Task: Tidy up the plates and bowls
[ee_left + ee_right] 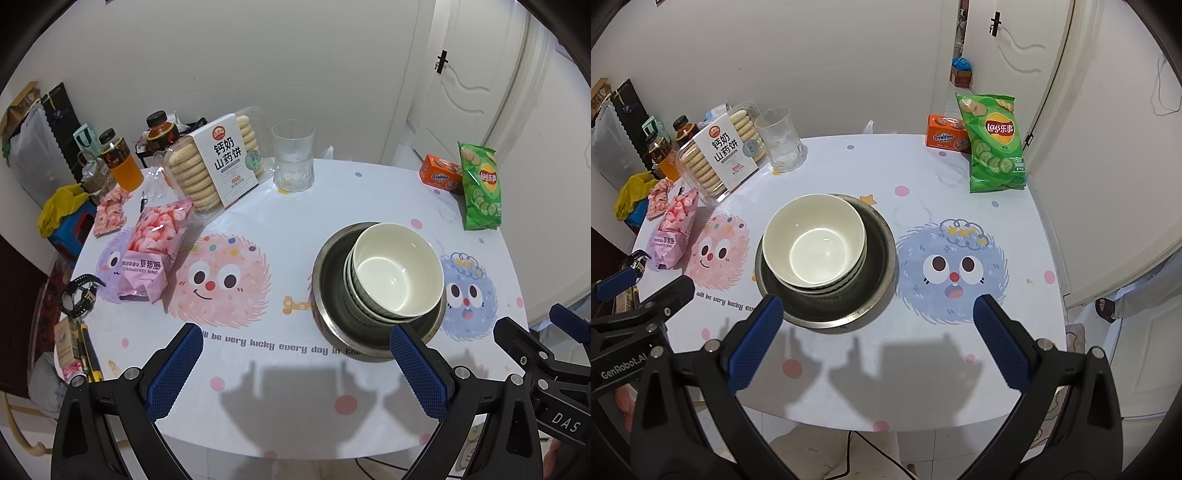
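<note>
Right wrist view: my right gripper (877,321) gapes wide, empty, below the stacked white bowls (816,243) in the steel basin (879,266); my left gripper (295,354) likewise.

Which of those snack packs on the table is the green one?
The Lay's chip bag at the table's far right, propped beside the orange Ovaltine box. The biscuit tray is white, the strawberry ring bag pink.
</note>
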`<state>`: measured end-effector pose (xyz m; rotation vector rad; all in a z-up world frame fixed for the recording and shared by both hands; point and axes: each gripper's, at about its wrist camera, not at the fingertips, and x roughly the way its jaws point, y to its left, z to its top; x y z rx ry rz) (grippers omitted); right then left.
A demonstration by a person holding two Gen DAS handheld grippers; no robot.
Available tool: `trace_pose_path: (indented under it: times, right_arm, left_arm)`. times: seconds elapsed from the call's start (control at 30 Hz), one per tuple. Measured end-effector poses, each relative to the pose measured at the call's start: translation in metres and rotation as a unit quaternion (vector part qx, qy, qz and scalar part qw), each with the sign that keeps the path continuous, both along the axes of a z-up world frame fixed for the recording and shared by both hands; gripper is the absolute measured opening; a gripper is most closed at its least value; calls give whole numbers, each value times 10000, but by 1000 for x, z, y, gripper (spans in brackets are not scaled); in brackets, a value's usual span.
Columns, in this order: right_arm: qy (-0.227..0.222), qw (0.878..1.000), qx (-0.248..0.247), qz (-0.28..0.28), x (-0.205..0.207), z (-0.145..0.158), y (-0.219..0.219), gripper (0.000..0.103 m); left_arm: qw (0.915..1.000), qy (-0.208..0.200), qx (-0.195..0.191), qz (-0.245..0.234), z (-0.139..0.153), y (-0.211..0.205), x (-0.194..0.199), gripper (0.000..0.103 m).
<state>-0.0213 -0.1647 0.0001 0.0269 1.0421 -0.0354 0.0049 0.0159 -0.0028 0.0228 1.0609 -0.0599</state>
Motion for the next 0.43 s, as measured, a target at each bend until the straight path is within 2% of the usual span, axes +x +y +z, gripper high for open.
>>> trace_pose_path:
  times: [0.3, 0.43]
  right_arm:
    - [17, 10000, 2, 4, 1, -1, 1, 102]
    - [21, 10000, -12, -2, 1, -2, 2, 102]
  left_arm:
    - [10000, 2, -40, 8, 0, -1, -1, 103]
    - [9998, -145, -107, 42, 0, -1, -4, 103]
